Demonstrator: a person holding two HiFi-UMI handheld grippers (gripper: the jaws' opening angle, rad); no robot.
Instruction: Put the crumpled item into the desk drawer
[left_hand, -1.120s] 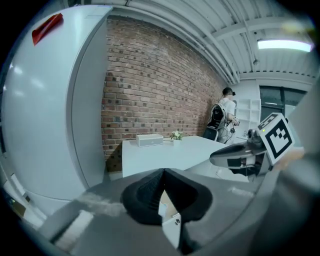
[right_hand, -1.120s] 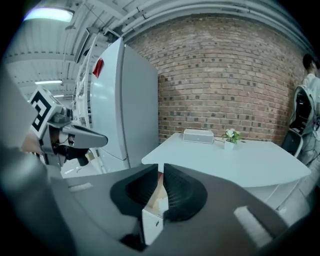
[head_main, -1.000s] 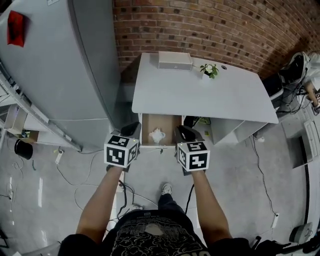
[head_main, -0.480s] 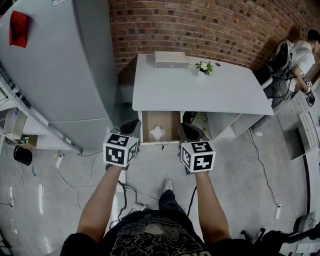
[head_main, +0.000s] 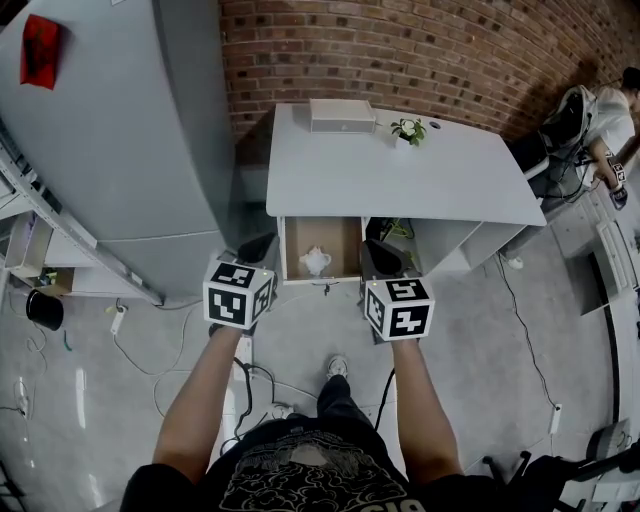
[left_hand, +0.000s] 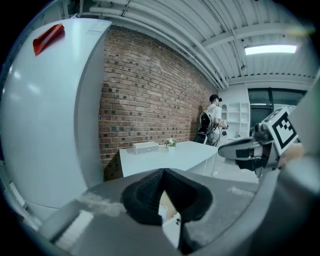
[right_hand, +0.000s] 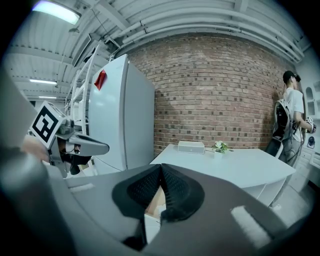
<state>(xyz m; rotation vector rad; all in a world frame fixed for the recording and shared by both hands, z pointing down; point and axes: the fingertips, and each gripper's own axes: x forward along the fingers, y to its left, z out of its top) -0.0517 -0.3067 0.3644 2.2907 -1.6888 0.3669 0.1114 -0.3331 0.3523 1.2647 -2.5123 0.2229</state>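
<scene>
Since one second ago the right gripper (head_main: 378, 252) has shifted a little toward 3 o'clock, so its jaws now stand just beside the right wall of the drawer (head_main: 337, 238) and no longer over it; the left gripper (head_main: 259, 250) has hardly moved. Both grippers are closed and empty: in each gripper view the black pads meet at their tips with nothing held between them. The two grippers hover on either side of the open drawer, the left one at its 9 o'clock side and the right one at its 3 o'clock side. The crumpled item (head_main: 315, 262), white, lies inside the drawer near the front edge, apart from both grippers. Above the drawer is the white counter (head_main: 400, 185). At its 12 o'clock edge stands a pale box (head_main: 342, 116), with a small plant (head_main: 407, 130) at 3 o'clock from it. Behind is a brick wall (head_main: 420, 50), and a grey refrigerator (head_main: 120, 150) stands at 9 o'clock of the counter.
</scene>
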